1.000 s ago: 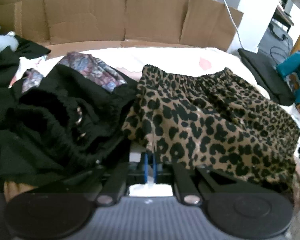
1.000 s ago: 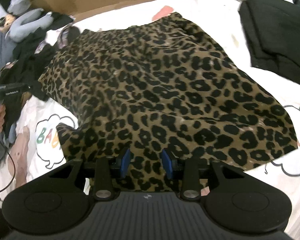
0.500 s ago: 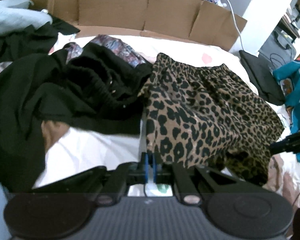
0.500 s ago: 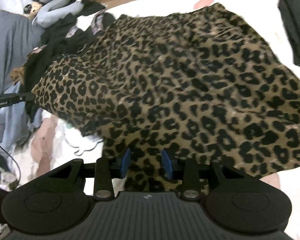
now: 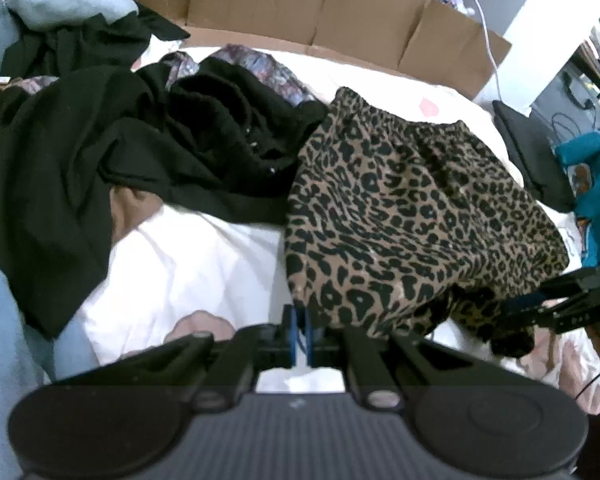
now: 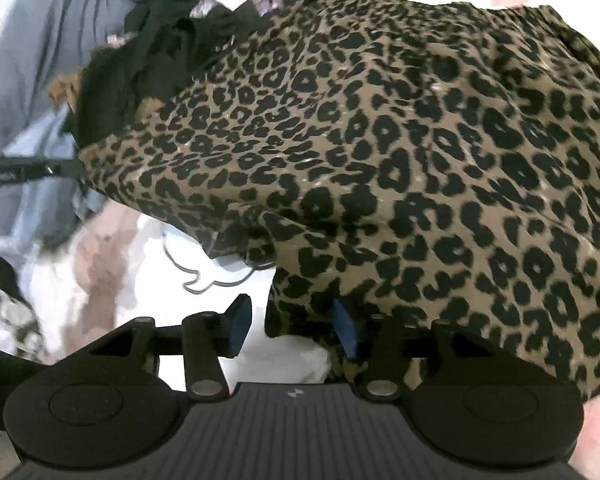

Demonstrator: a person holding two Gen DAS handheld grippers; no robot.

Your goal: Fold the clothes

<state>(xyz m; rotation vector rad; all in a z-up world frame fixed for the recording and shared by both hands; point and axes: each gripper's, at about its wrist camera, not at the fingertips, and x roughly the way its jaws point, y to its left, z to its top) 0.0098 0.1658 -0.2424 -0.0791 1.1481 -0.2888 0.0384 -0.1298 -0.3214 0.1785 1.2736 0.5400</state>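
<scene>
The left gripper [image 5: 299, 330] is pinched tight on the leopard skirt's [image 5: 400, 216] near left hem corner, lifted over the white sheet [image 5: 188, 268]. The right gripper [image 6: 288, 326] stands wide at the other corner, cloth beside one pad; if it misses, that side sags.

My white printed bed sheet [image 5: 188, 264] carries a leopard-print elastic-waist skirt [image 5: 400, 216], a heap of black clothes [image 5: 140, 152] touching its left edge, and a folded black garment [image 5: 532, 160] farther right.
</scene>
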